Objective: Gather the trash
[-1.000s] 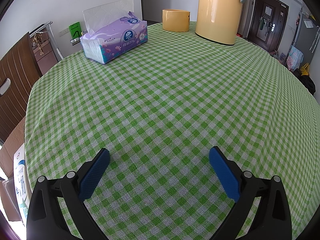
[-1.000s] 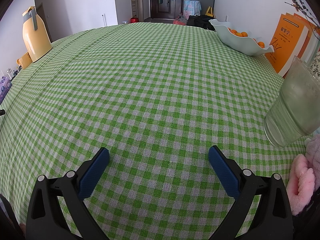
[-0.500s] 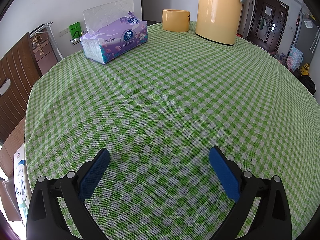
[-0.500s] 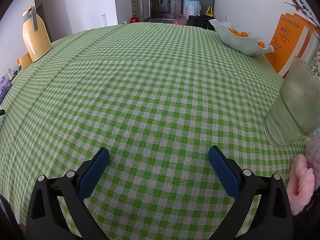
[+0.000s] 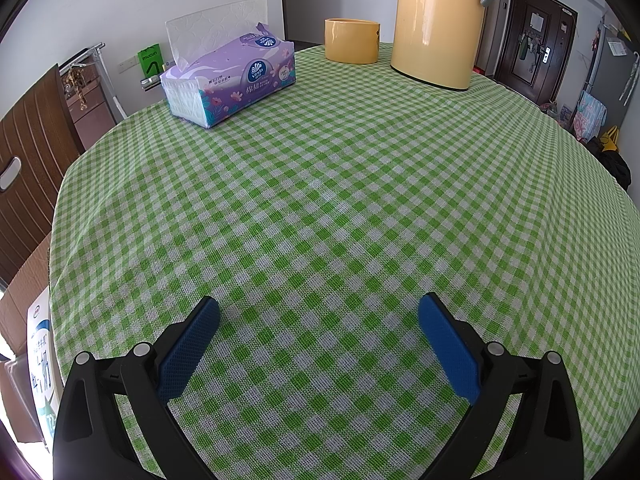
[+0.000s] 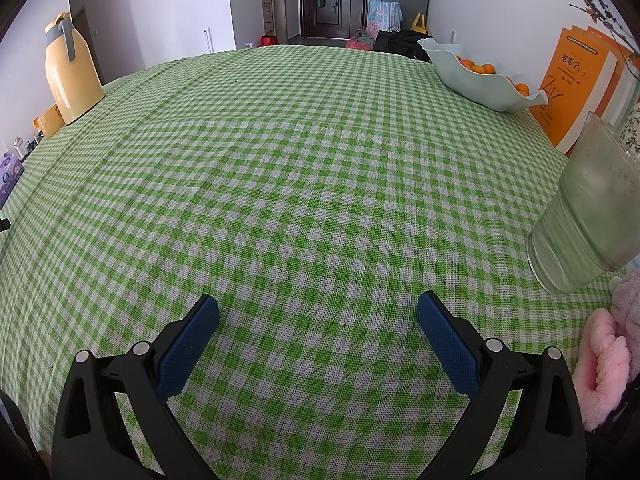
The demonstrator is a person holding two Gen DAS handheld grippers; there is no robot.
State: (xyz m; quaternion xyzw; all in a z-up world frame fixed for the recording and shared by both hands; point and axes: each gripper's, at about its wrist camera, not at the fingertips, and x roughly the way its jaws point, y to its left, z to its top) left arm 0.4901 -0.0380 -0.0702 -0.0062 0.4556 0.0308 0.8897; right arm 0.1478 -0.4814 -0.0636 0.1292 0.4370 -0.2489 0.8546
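No loose scrap or wrapper shows in either view. My left gripper (image 5: pixel 319 308) hangs open just above the green checked tablecloth (image 5: pixel 340 184), with only cloth between its blue pads. My right gripper (image 6: pixel 318 308) is open too, low over the same cloth (image 6: pixel 300 168), holding nothing. A purple tissue pack (image 5: pixel 230 80) with a white sheet sticking up lies far left in the left wrist view.
A yellow jug (image 5: pixel 438 20) and a yellow cup (image 5: pixel 351 40) stand at the far edge. In the right wrist view a clear tumbler (image 6: pixel 592 216), a pink fluffy thing (image 6: pixel 604 364), orange books (image 6: pixel 576 88) and a fruit bowl (image 6: pixel 476 80) line the right side.
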